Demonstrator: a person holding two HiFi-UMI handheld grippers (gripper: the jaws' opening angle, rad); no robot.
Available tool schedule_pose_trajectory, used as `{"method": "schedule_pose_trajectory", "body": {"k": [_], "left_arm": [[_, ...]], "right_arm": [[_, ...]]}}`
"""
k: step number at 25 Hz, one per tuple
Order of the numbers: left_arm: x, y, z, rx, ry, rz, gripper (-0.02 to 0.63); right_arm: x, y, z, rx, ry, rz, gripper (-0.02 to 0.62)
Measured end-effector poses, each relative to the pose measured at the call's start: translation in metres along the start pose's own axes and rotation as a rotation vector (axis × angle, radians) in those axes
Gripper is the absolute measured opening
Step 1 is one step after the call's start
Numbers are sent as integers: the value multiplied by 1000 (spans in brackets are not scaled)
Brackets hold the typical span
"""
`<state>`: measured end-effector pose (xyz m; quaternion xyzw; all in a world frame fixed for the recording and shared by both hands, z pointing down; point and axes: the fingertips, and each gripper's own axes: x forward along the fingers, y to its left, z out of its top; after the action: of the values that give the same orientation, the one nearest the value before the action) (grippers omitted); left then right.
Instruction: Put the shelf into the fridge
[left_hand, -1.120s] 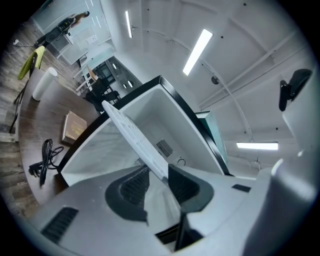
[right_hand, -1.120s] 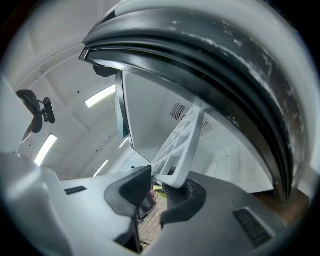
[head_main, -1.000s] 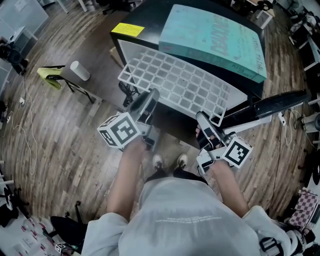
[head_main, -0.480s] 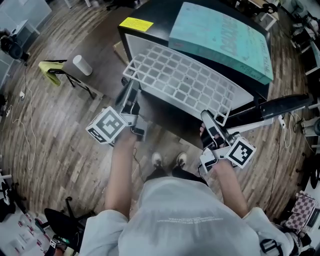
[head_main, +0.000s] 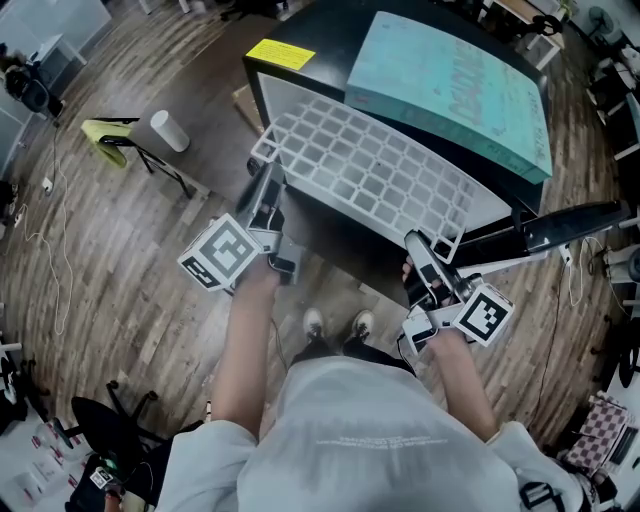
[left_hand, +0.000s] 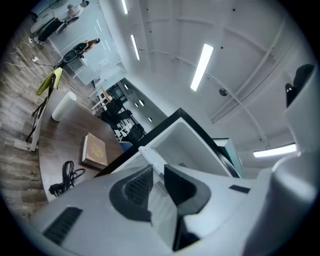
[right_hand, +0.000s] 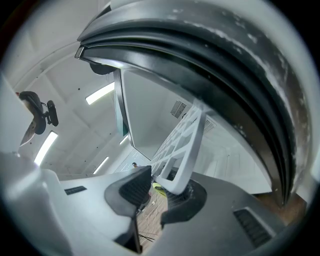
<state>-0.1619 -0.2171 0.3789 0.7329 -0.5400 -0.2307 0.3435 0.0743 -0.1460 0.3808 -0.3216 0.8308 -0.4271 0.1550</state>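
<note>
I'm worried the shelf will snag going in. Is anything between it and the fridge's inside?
Nothing visible. The door of the fridge is swung open to the right, and the white cavity past the shelf shows bare walls. The teal box lies on top of the fridge, outside the opening.

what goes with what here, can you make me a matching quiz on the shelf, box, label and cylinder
1 shelf
2 box
3 label
4 cylinder

a on the floor
b teal
c white grid
d yellow

Pairs: 1-c, 2-b, 3-d, 4-a
</note>
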Motion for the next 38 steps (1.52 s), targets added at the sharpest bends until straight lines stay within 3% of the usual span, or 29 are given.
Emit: {"method": "schedule_pose_trajectory", "body": {"k": [18, 38], "left_arm": [[6, -1, 5, 4, 13, -38, 73], [16, 3, 1, -52, 59, -7, 74]], "right_arm": [[1, 0, 2, -19, -62, 7, 81], [7, -4, 7, 27, -49, 22, 82]]}}
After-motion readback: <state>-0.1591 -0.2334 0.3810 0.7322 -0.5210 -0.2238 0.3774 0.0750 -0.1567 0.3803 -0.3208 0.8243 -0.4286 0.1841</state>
